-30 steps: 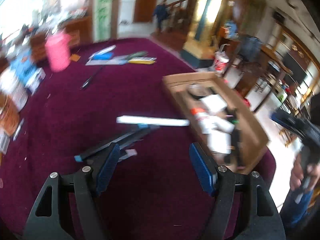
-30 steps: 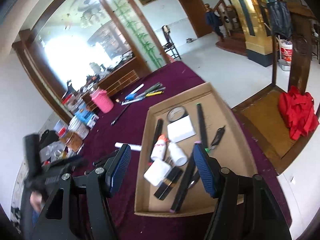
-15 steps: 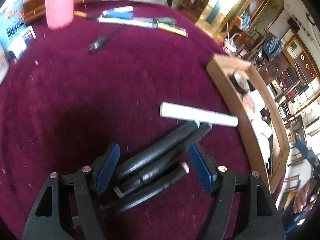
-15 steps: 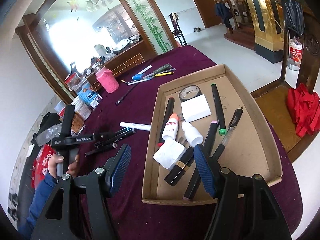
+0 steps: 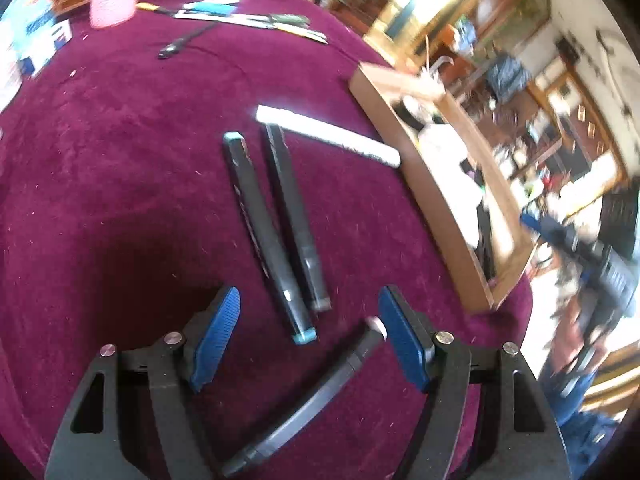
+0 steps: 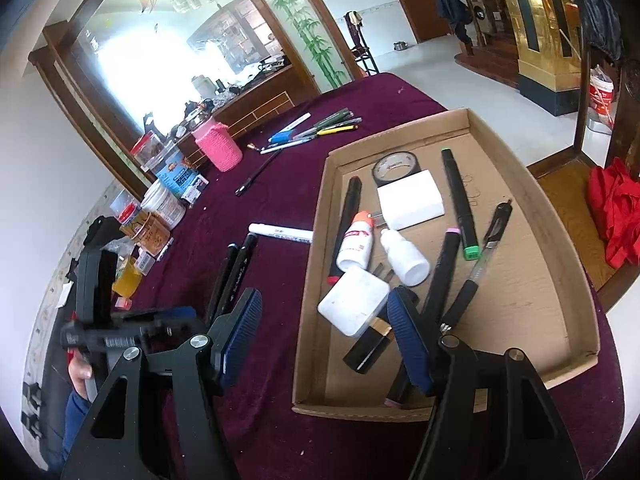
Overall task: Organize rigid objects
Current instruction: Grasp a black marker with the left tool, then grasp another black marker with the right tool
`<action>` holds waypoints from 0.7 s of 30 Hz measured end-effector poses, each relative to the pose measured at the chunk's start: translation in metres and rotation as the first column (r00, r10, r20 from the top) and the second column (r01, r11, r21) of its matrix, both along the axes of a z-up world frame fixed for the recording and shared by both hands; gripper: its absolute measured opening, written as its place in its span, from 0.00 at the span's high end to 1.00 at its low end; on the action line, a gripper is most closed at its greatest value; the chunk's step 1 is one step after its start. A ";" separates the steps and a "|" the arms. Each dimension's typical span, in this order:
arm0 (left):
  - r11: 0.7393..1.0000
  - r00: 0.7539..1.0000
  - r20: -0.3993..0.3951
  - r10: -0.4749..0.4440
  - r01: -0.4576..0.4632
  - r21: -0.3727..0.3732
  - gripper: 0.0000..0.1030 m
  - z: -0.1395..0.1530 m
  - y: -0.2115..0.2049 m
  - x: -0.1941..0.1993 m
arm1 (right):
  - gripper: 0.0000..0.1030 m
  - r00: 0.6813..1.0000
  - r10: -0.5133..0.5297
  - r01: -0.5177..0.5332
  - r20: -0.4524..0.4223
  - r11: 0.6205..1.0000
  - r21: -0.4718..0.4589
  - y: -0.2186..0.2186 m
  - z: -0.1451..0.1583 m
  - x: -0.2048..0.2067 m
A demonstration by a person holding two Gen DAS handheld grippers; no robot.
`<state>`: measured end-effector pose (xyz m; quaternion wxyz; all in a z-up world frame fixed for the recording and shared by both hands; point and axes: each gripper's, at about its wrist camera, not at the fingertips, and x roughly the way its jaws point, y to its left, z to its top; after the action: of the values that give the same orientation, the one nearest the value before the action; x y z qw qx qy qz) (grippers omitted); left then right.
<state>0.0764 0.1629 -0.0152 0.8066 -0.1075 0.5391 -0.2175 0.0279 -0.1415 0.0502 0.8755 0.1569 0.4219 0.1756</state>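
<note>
Two black markers (image 5: 260, 232) (image 5: 294, 216) lie side by side on the purple cloth, with a white marker (image 5: 328, 136) beyond them. My left gripper (image 5: 309, 294) hangs open just short of their near ends. A third black pen (image 5: 320, 392) lies on the cloth between its fingers, untouched by the pads. The cardboard tray (image 6: 312, 280) holds a tape roll (image 6: 394, 164), a white charger (image 6: 412, 204), small bottles (image 6: 354, 242) and several markers. My right gripper (image 6: 326, 300) is open above the tray's near left corner and grips nothing.
A pink cup (image 6: 218, 148), jars and boxes (image 6: 164, 200) crowd the cloth's far left edge. Several pens (image 6: 316, 130) lie at the back. A hand (image 6: 80, 372) holds the left tool. The table edge drops off right of the tray, where red cloth (image 6: 618, 216) lies.
The left gripper sank and turned over the black markers, which now stretch away from its jaws instead of lying across them. The right gripper drifted lower toward the tray's near corner.
</note>
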 end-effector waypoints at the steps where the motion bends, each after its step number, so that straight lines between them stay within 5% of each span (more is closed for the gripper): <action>1: 0.999 0.999 -0.005 0.038 -0.038 0.007 0.31 0.000 0.005 0.006 | 0.42 1.000 0.010 -0.010 0.002 1.000 -0.003 0.004 0.001 -0.001; 5: 0.993 0.993 -0.022 0.117 -0.117 0.030 0.35 -0.008 0.010 0.022 | 0.42 0.999 0.034 -0.034 0.007 0.999 -0.022 0.014 0.002 -0.005; 10: 0.983 0.984 -0.018 0.176 -0.174 0.060 0.54 -0.015 0.010 0.034 | 0.42 0.999 0.047 -0.047 0.001 0.998 -0.034 0.021 0.000 -0.004; 16: 0.966 0.980 0.023 0.199 -0.200 0.161 0.66 -0.017 -0.006 0.042 | 0.42 0.998 0.060 -0.060 -0.006 0.997 -0.042 0.030 -0.004 -0.002; 18: 0.946 0.977 0.063 0.205 -0.214 0.244 0.87 -0.019 -0.014 0.043 | 0.42 0.998 0.067 -0.068 -0.015 0.997 -0.049 0.034 -0.006 0.000; 21: 0.942 0.977 0.073 0.199 -0.212 0.261 0.88 -0.020 -0.008 0.038 | 0.42 0.994 0.101 -0.103 -0.036 0.993 -0.066 0.047 -0.011 -0.002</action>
<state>0.1149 0.1554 -0.0356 0.8441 -0.0485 0.5307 -0.0599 0.0262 -0.0945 0.0389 0.8633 0.1083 0.4492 0.2030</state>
